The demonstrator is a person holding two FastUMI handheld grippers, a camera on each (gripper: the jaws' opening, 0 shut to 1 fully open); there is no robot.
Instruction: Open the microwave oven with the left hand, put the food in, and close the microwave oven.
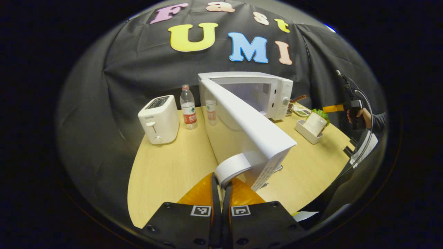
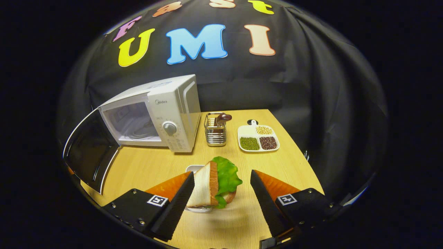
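Two tools on show right now, and the left tool (image 1: 221, 186) has its fingers pinched together at the rounded white handle (image 1: 232, 168) on the free edge of the white microwave oven's door (image 1: 249, 128). Whether both fingers truly press on that handle I cannot tell, since its end hides the tips. That door stands swung wide open, reaching out toward the camera over the pale wooden surface (image 1: 166, 169). Behind it sits the white microwave oven (image 1: 263, 93), cavity exposed. Off to the left on the surface, a white two-slot toaster (image 1: 159, 119) and just beside it a clear plastic water bottle with a red label (image 1: 188, 107).

Over to the right gripper view: the right tool (image 2: 221, 188) is spread wide, fingers well apart, and between them sits the triangular sandwich with white bread and green lettuce (image 2: 216, 185), standing in a small white tray (image 2: 193, 168) on the surface. Neither finger presses on it. Farther back, a wire metal holder with a brown-handled utensil (image 2: 215, 133) stands just beside the oven, and next to that a white divided plate of green, yellow and dark beans (image 2: 258, 138).
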